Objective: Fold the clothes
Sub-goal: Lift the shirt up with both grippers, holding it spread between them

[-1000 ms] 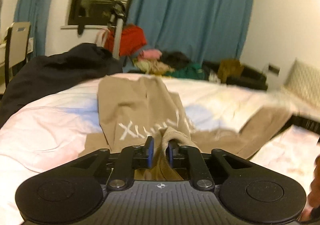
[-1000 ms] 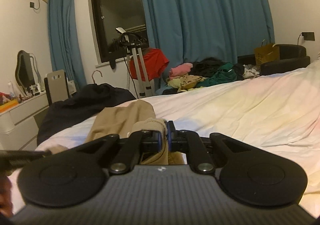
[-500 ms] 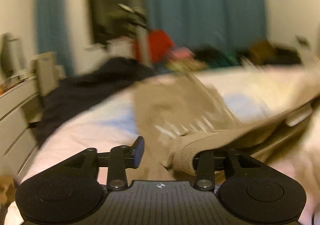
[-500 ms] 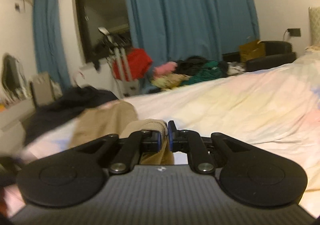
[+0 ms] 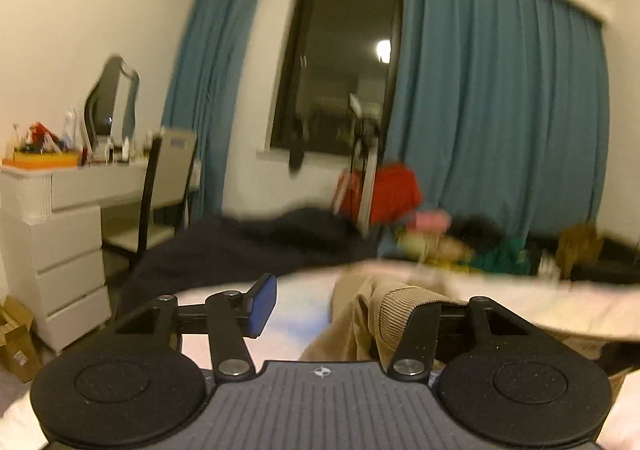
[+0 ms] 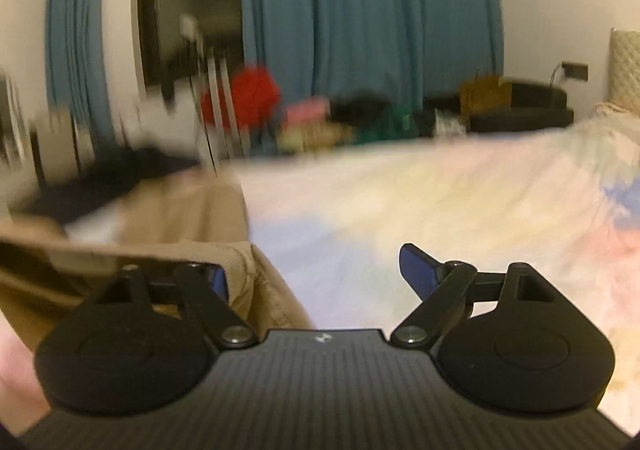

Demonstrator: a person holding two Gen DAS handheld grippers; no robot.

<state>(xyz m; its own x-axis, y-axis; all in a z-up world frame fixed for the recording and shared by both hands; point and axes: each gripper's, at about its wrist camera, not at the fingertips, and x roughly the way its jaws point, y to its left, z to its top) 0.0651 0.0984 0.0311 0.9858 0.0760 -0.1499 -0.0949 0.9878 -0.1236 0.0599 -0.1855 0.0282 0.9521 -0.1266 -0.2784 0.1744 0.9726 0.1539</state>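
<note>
- The left gripper (image 5: 352, 308) has its jaws spread wide; the blue pad (image 5: 262, 304) of one finger is bare, while the ribbed cuff (image 5: 404, 310) of the tan sweatshirt (image 5: 352, 324) lies draped over the other finger, at lower centre-right of the left wrist view.
- The right gripper (image 6: 316, 278) is likewise wide open; the tan cloth (image 6: 192, 234) bunches against its one finger at lower left of the right wrist view, and the other finger stands bare over the pastel bedsheet (image 6: 460, 201).
- Judged from this, the step in hand is letting go after a fold and drawing clear of the garment.
- To do it well, I would pull each tool straight back and low, so the cuff slides off the finger instead of catching and dragging the fold open.
- Check the fold lies flat on the bed before going for the next edge.
- No writing can be read: both views are blurred, and no print on the sweatshirt shows. The small mark on each gripper body is only a cross symbol.
</note>
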